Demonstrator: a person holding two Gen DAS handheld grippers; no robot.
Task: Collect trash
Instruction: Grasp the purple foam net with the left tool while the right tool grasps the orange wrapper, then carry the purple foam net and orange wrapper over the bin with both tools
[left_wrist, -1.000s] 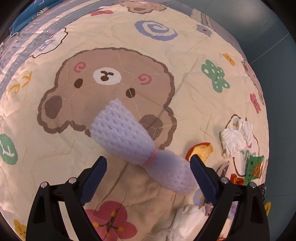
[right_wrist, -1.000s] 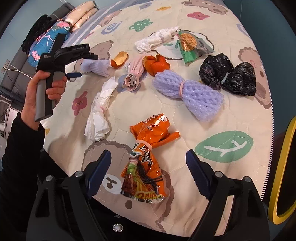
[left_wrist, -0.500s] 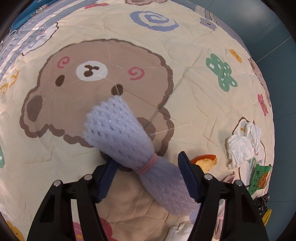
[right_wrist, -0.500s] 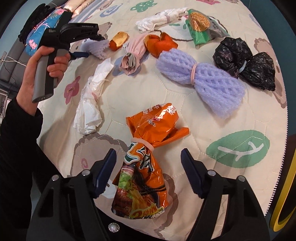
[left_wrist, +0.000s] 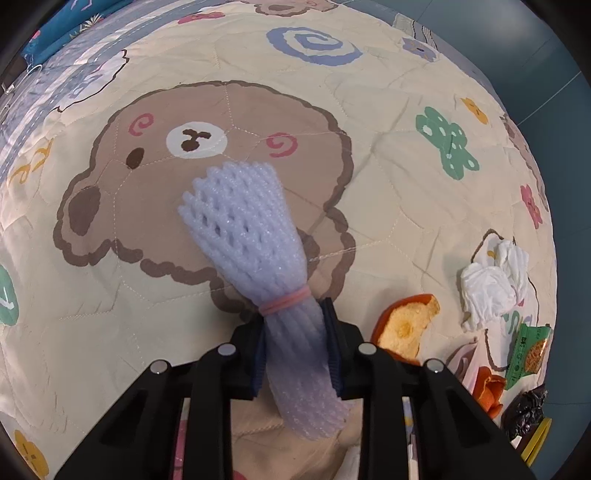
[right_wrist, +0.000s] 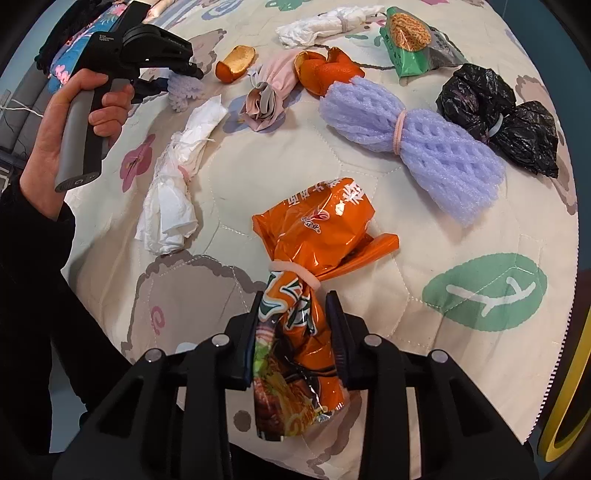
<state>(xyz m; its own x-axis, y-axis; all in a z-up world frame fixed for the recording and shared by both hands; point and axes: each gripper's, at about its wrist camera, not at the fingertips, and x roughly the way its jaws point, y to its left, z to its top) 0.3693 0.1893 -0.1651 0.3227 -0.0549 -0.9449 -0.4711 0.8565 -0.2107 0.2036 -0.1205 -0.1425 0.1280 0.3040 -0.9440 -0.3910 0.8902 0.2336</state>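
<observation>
Status: collection barely begun; two items gripped, none seen deposited.

Left claw (left_wrist: 295, 347): closed on the small lilac foam fruit net (left_wrist: 255, 236), pinched just below its pink rubber band; the net's flared end is seen over the bear print of the quilt (left_wrist: 388, 110), and whether it is lifted clear cannot be told.

Right claw (right_wrist: 293, 336): closed on the orange noodle packet (right_wrist: 314, 236), gripped below its pale band, at the near edge of the quilt.

Items left lying on the quilt:
- large lilac foam net (right_wrist: 413, 140), banded at the middle, towards the right edge;
- black plastic bag (right_wrist: 498, 118), tied, just beside it;
- green snack packet (right_wrist: 410, 40), near the far edge;
- white plastic bag (right_wrist: 325, 26), twisted, far edge;
- orange peel (right_wrist: 321, 70) and a second peel piece (right_wrist: 236, 62);
- pink wrapper bundle (right_wrist: 266, 96);
- white tissue bundle (right_wrist: 177, 184), towards the left edge.

A yellow rim (right_wrist: 569, 387), possibly a bin, is seen beyond the right edge; its contents are hidden.
</observation>
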